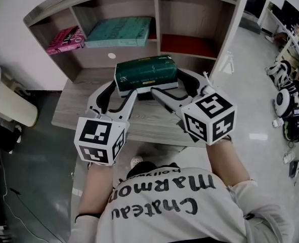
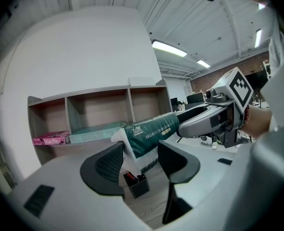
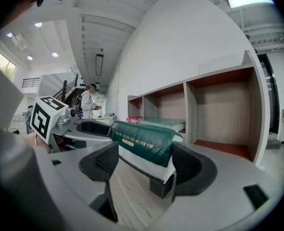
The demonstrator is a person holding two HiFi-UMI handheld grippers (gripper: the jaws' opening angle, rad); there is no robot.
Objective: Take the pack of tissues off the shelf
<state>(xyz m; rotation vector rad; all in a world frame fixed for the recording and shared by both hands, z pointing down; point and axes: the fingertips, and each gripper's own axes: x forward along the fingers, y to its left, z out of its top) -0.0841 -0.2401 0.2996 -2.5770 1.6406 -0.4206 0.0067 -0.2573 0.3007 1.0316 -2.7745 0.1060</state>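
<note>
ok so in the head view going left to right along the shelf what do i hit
pink book → flat teal box → red liner on the floor of the right compartment

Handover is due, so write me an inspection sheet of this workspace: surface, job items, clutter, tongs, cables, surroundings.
Surface: wood-grain desk under a three-bay shelf.
Job's things: green pack of tissues, out in front of the shelf, above the desk.
Clutter: pink book in the left bay, teal book in the middle bay, small black box on the desk below the pack.
Grippers: left gripper and right gripper each have their tongs around one end of the pack, apparently clamped on it.
Cables: thin black cable on the floor at left.
Surroundings: round gear on the floor at right; a person standing far off.
</note>
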